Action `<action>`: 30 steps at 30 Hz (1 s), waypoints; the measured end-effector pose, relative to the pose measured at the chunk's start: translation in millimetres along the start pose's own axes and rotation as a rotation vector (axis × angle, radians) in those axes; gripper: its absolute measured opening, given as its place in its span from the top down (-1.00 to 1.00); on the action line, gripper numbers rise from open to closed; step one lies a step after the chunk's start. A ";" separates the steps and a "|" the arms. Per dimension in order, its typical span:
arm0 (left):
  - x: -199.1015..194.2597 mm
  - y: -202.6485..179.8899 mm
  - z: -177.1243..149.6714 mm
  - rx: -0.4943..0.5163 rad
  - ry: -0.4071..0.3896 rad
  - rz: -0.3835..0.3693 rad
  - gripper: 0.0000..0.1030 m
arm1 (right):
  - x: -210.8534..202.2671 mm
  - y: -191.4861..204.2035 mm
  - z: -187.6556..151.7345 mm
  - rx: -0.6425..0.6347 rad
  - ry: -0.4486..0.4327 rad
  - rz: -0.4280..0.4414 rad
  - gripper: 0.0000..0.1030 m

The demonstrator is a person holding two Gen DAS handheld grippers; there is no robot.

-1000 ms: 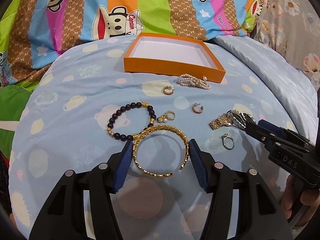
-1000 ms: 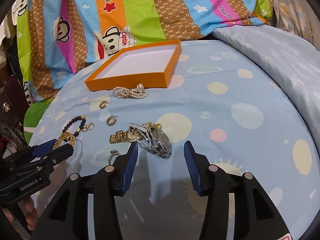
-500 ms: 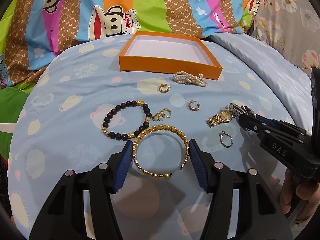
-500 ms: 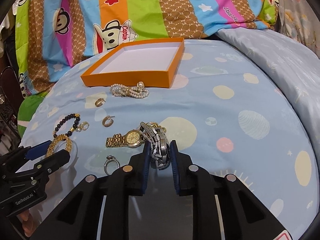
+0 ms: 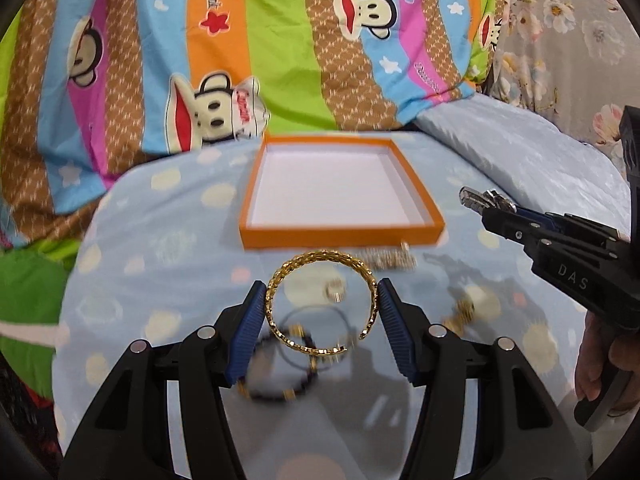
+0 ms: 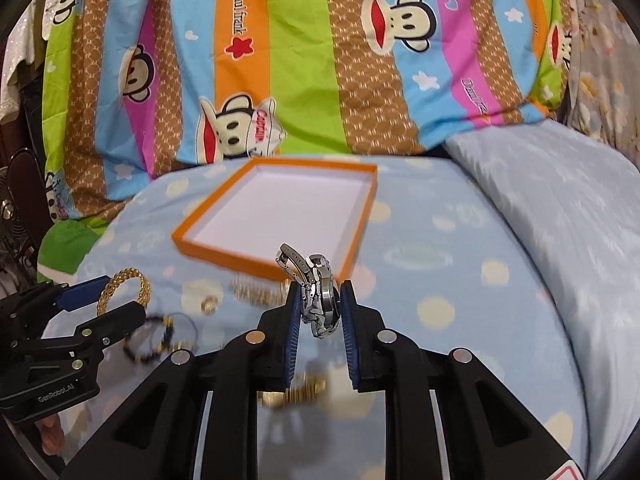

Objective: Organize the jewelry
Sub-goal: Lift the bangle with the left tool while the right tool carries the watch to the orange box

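My left gripper (image 5: 321,307) is shut on a gold bangle (image 5: 320,304) and holds it above the bed, in front of the orange tray (image 5: 340,236). My right gripper (image 6: 319,307) is shut on a silver watch (image 6: 316,292), also lifted, near the tray's (image 6: 224,254) front corner. In the left wrist view the right gripper (image 5: 500,216) with the watch (image 5: 478,200) is right of the tray. In the right wrist view the left gripper (image 6: 100,300) with the bangle (image 6: 124,286) is at the left. The tray is empty.
On the blue sheet lie a dark bead bracelet (image 5: 276,384), a pearl bracelet (image 5: 386,260), gold earrings (image 5: 335,290), and a gold watch (image 6: 296,394). A colourful monkey-print quilt (image 5: 280,60) rises behind the tray. A pale blue quilt (image 6: 560,220) is at the right.
Both grippers lifted their items off the sheet and moved toward the tray. The right gripper had closed on the silver watch half a second ago.
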State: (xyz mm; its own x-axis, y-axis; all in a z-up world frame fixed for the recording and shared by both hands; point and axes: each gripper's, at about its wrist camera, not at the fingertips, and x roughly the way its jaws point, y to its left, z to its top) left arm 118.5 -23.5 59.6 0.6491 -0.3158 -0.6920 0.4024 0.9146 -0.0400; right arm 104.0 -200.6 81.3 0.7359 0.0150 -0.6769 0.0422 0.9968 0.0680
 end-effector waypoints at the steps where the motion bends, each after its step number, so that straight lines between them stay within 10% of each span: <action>1: 4.3 1.7 9.9 0.003 -0.010 0.004 -0.07 | 10.0 -1.6 12.5 0.000 -0.003 0.000 0.65; 13: 118.7 23.1 115.8 -0.027 0.008 0.000 -0.07 | 125.1 -20.4 90.6 0.049 0.070 0.010 0.65; 30: 209.6 23.8 136.4 -0.015 0.123 -0.013 -0.08 | 197.0 -30.1 99.1 0.017 0.146 -0.024 0.61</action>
State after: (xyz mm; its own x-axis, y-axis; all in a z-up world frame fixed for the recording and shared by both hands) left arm 352.1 -102.4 11.9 0.5597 -0.2951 -0.7744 0.3998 0.9147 -0.0595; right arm 314.6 -235.5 18.5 0.6285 0.0033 -0.7778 0.0712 0.9956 0.0617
